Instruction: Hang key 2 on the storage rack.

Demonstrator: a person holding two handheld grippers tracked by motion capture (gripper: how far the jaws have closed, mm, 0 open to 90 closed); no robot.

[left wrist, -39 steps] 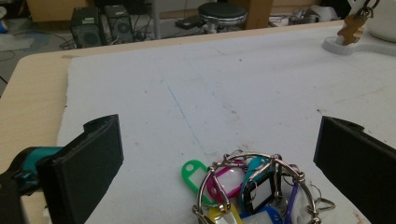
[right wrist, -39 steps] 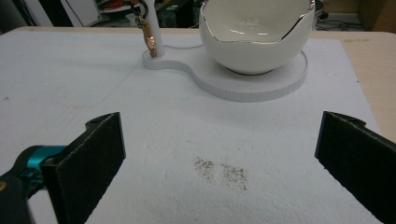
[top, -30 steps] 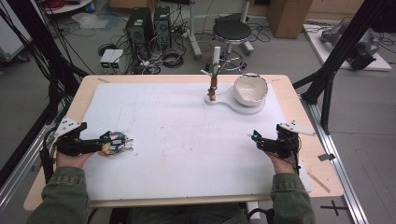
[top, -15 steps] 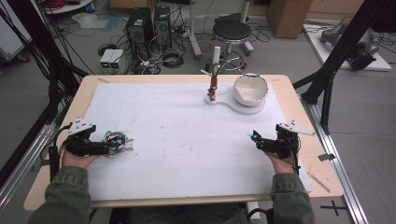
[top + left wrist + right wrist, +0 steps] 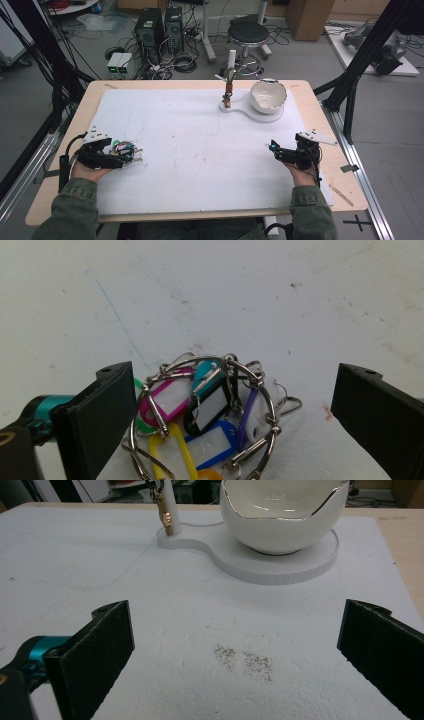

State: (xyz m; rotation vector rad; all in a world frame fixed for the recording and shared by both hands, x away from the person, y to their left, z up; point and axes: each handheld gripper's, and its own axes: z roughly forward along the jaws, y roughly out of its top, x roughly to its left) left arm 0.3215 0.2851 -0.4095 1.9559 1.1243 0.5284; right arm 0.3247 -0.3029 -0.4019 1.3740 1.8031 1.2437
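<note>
My left gripper (image 5: 131, 155) sits low at the near left of the white mat (image 5: 190, 145), its jaws spread wide with the bunch of key tags (image 5: 207, 415) lying between them; nothing is gripped yet. The bunch is a tangle of metal rings and coloured plastic tags resting on the mat, closer to one jaw than the other in the left gripper view. My right gripper (image 5: 274, 148) rests at the near right, jaws just as wide and holding nothing, looking toward the white bowl (image 5: 282, 512) on its flat stand (image 5: 260, 560) and the small post (image 5: 167, 510) beside it.

The risk, as I judge it, is a poor bite; closing off-centre would catch one loose ring or a single tag, so the rest would swing, slip or drag across the mat when lifted. The bunch may also skate sideways; whether the rings are all linked I cannot quite tell.
</note>
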